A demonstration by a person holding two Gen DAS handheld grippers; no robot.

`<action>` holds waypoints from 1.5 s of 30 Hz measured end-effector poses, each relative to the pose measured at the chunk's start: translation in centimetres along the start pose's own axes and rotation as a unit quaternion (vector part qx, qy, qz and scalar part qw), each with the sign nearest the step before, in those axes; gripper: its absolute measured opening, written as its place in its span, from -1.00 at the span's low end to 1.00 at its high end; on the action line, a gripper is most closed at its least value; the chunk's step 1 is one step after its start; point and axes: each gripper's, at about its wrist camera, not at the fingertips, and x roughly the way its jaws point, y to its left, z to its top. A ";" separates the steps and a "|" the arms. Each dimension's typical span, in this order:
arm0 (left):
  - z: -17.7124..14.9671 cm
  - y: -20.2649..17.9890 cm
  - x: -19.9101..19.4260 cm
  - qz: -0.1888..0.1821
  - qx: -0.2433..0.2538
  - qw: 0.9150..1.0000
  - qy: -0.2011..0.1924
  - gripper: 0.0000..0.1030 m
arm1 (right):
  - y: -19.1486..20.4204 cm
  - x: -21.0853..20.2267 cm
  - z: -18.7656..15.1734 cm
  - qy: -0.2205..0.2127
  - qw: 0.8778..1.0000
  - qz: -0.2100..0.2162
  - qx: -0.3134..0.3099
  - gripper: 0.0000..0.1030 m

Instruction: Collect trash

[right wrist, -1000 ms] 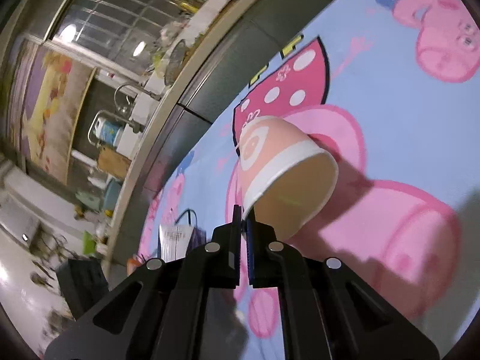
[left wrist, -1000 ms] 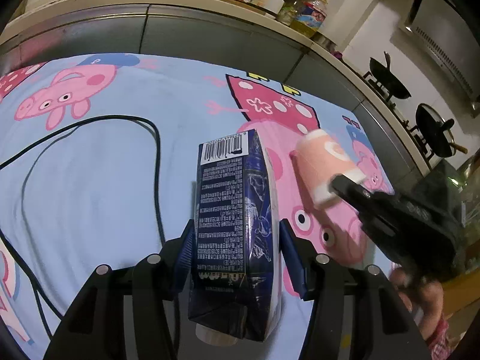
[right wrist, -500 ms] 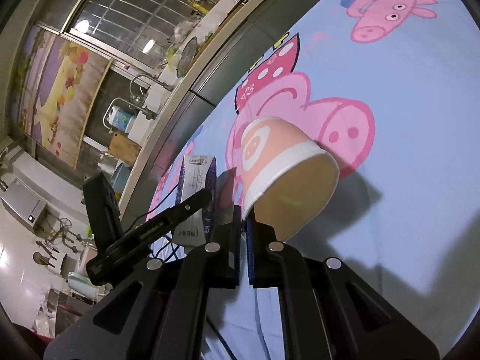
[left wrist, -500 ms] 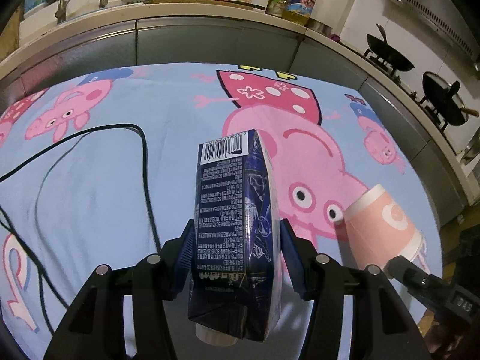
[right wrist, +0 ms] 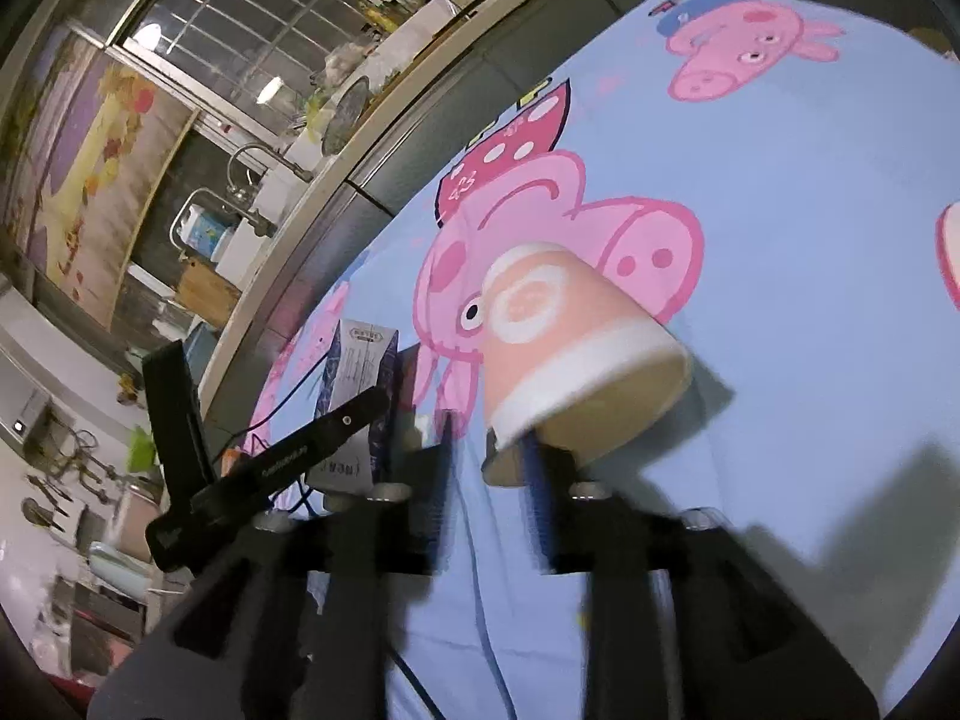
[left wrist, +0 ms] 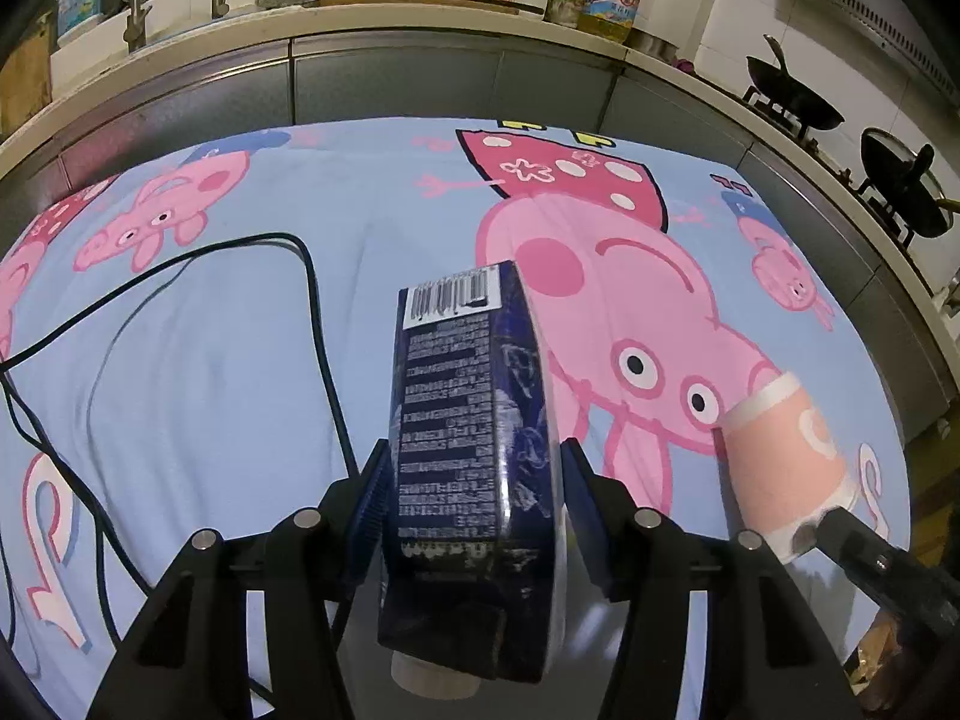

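We hold the dark blue carton (left wrist: 474, 420) clamped between the pads of our left claw (left wrist: 471, 504), its barcode end pointing away from us and its round cap end nearest the camera, above the bench (left wrist: 210, 360) with its pale blue cartoon-pig cloth. A black cable (left wrist: 312, 312) loops over that cloth just beside the carton, on the side away from the cup. Our right claw (right wrist: 486, 468) is opening: its two dark fingers stand apart and blurred, and the rim of the pink paper cup (right wrist: 558, 336) sits between them, against the finger farther from the carton, though we cannot tell whether either pad presses on it. The cup is tipped with its mouth toward the right wrist camera and its base pointing away, over the big pig figure printed on the cloth. From the left wrist view the cup (left wrist: 786, 456) is near the carton but apart from it, by the cloth's edge. Beyond the carton runs a kitchen counter (left wrist: 420, 24) crowded with bottles, and two dark pans (left wrist: 792, 102) rest on a stove.
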 end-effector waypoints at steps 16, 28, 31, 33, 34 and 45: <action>-0.2 0.9 0.3 0.000 -0.002 1.000 -0.001 0.18 | 1.0 -3.6 -2.1 -0.042 0.993 -0.076 -0.080 -0.02; -1.0 2.5 0.2 -0.006 0.006 1.000 -0.008 0.67 | 2.1 -5.6 -2.4 -0.077 0.959 -0.181 -0.203 0.13; -1.3 2.0 0.2 0.000 0.034 0.999 -0.010 0.71 | 3.4 -6.2 -2.4 -0.091 0.929 -0.227 -0.278 0.27; -1.5 1.6 0.3 0.008 0.048 0.999 -0.012 0.71 | 4.4 -6.6 -2.6 -0.112 0.898 -0.261 -0.335 0.44; -1.6 1.6 0.3 0.008 0.050 0.999 -0.013 0.71 | 4.8 -7.0 -2.6 -0.125 0.885 -0.274 -0.355 0.47; -2.2 1.9 0.1 0.003 0.062 0.998 -0.004 0.84 | 2.3 -6.7 -1.5 -0.115 0.880 -0.270 -0.373 0.23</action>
